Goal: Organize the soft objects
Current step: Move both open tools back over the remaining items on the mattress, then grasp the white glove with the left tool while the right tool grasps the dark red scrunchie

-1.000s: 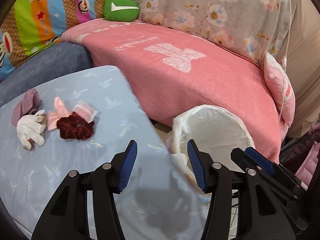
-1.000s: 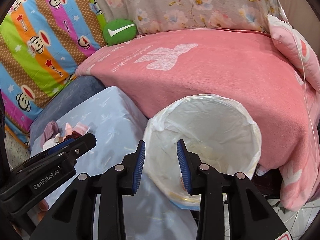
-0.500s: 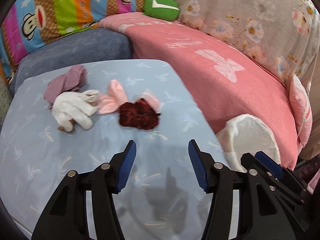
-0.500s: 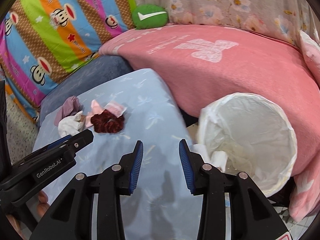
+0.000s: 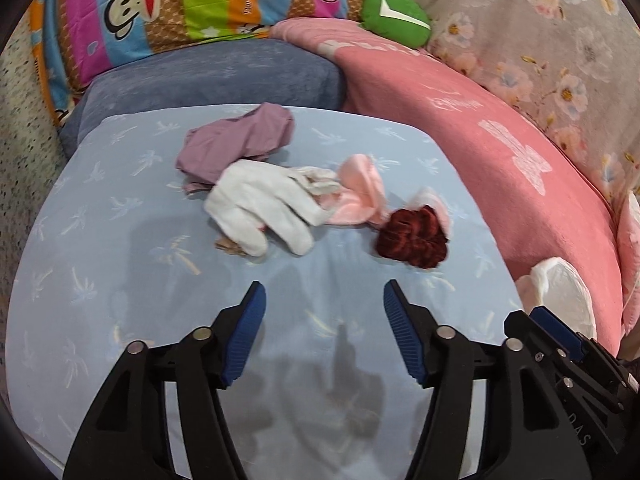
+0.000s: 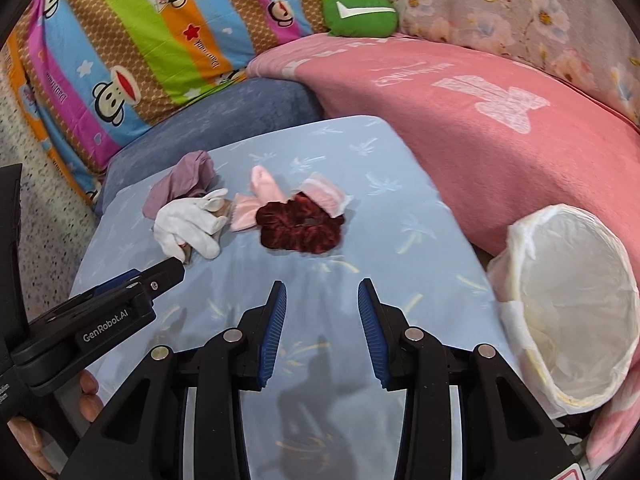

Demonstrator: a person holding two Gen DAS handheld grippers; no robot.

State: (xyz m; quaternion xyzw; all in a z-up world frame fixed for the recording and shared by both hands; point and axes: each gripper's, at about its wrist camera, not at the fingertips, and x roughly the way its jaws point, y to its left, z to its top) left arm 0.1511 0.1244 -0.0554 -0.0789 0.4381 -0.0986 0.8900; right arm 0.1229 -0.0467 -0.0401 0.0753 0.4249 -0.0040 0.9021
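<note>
A small heap of soft things lies on the light-blue cushion (image 5: 120, 280): a mauve cloth (image 5: 236, 144), a white glove (image 5: 260, 204), a pink sock (image 5: 360, 192) and a dark red scrunchie (image 5: 414, 238). My left gripper (image 5: 324, 304) hovers short of the heap, its jaws opening with nothing between them. In the right wrist view the same scrunchie (image 6: 300, 226), glove (image 6: 188, 220) and pink sock (image 6: 260, 196) lie ahead of my right gripper (image 6: 322, 300), which stands open and empty. The left gripper's body (image 6: 104, 316) shows at that view's left.
A white-lined bin (image 6: 576, 304) stands right of the cushion, against a pink blanket (image 6: 500, 120). Behind are a blue-grey cushion (image 5: 216, 76), a striped monkey-print pillow (image 6: 132, 40), a green plush (image 6: 360, 12) and a floral cover (image 5: 560, 40). Fingers of a hand (image 6: 88, 392) show low left.
Both views have swung left, from the bin to the cushion and its heap, which now looks nearer and more central. The left jaws stand wider apart than before.
</note>
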